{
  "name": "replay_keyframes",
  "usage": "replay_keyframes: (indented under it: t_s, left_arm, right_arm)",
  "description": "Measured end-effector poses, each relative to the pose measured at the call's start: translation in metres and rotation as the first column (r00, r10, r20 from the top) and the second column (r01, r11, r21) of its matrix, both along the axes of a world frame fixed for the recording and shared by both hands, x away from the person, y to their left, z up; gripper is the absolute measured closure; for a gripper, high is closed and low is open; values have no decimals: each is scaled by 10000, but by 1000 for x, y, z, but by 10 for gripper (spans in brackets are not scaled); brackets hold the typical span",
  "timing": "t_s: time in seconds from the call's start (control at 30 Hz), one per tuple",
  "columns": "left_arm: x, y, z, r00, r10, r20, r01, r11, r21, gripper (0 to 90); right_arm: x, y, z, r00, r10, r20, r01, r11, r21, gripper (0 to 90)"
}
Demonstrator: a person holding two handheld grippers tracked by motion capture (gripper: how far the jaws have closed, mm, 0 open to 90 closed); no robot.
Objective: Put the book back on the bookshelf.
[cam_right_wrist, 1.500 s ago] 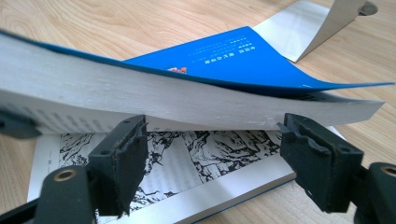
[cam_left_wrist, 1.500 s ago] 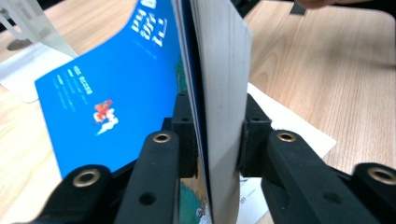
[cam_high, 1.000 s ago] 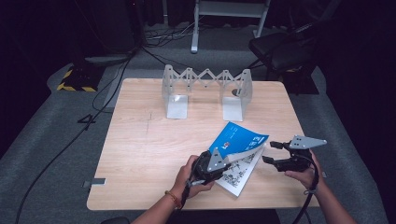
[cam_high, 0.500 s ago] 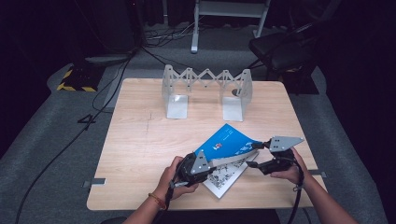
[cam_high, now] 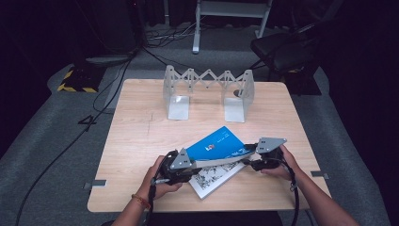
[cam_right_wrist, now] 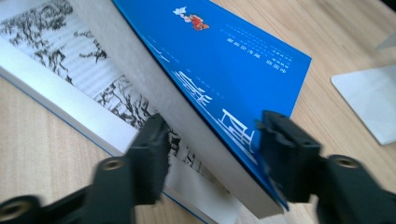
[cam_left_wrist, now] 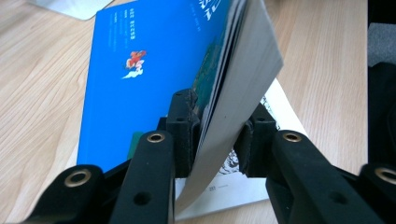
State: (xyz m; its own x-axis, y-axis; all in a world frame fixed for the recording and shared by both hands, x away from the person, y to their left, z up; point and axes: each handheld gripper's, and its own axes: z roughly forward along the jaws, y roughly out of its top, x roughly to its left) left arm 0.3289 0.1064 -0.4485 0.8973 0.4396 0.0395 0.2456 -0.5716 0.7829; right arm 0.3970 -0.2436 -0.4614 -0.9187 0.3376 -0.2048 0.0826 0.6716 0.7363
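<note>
The wooden table (cam_high: 141, 141) is carrying everything, and the accordion-style metal book rack (cam_high: 207, 92) standing at its far side is the landmark here. Near of that rack, toward the person, the blue book (cam_high: 216, 146) is lying tilted, its near edge lifted off a second book with the black-and-white drawn cover (cam_high: 214, 176), which is sitting flat beneath it.

The left gripper (cam_left_wrist: 217, 140) is holding the blue book by one end, jaws narrow, one pad on the cover and one against the page block. The right gripper (cam_right_wrist: 210, 149) is straddling the opposite end; its jaws have just been closing, but whether the pads are pressing yet I cannot tell, since that picture is blurring.

To do this well, I would judge both grips should be biting deep near the spine before lifting, with the two hands rising together so the pages are not fanning or sagging, then carrying the book upright toward the rack's gap.
</note>
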Motion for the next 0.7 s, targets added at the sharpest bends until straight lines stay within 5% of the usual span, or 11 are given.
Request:
replay_keyframes:
  t_s: [0.17, 0.6, 0.7]
  left_arm:
    - [-3, 2, 1, 9993, 282, -228, -283, 9996, -5, 627]
    - [-19, -29, 9, 9970, 738, -222, -720, 9946, 749, 387]
    - [-20, -37, 6, 9924, 1227, -36, -1213, 9849, 1234, 377]
  right_arm:
    - [-7, 5, 2, 9983, 188, 555, -182, 9998, -101, 569]
    - [-6, 11, 14, 9959, 381, 820, -336, 9979, -555, 583]
    - [-3, 13, 19, 9950, 558, 825, -506, 9967, -642, 587]
